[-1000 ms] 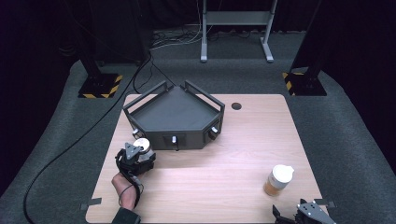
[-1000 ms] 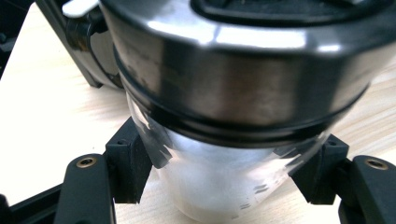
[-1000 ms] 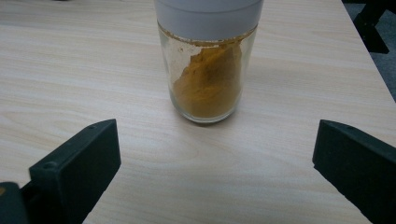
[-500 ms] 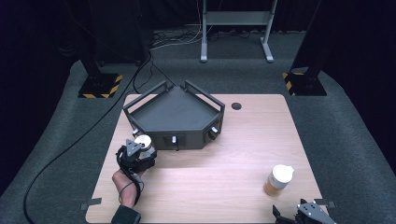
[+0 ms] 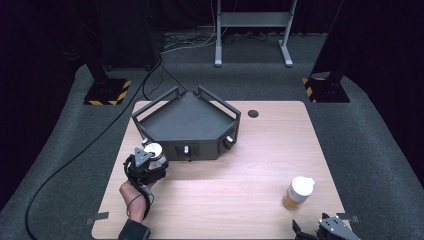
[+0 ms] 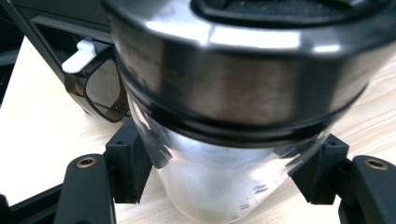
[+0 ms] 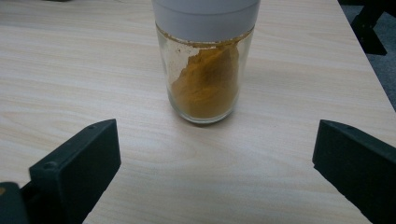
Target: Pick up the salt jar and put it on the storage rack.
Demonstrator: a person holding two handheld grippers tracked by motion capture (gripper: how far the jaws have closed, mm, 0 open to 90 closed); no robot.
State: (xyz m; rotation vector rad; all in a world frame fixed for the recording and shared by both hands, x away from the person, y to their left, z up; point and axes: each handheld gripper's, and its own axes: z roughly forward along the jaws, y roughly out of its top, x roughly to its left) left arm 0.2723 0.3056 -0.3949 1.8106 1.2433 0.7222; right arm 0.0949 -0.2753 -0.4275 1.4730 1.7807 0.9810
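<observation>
Here the left gripper [image 5: 150,161] pinches a steel-lidded jar [image 6: 233,140] just beside the tray [image 5: 186,122]; it could slip; the right gripper [image 5: 327,231] is spread.

Wooden table [image 5: 240,165] on grey carpet. Round dark hole [image 5: 253,113] near table's far edge. Two black stands with yellow-black striped bases, far left [image 5: 106,91] and far right [image 5: 326,89]. Grey metal frame legs [image 5: 252,35] at back. Black cables [image 5: 150,82] run across the floor.
</observation>
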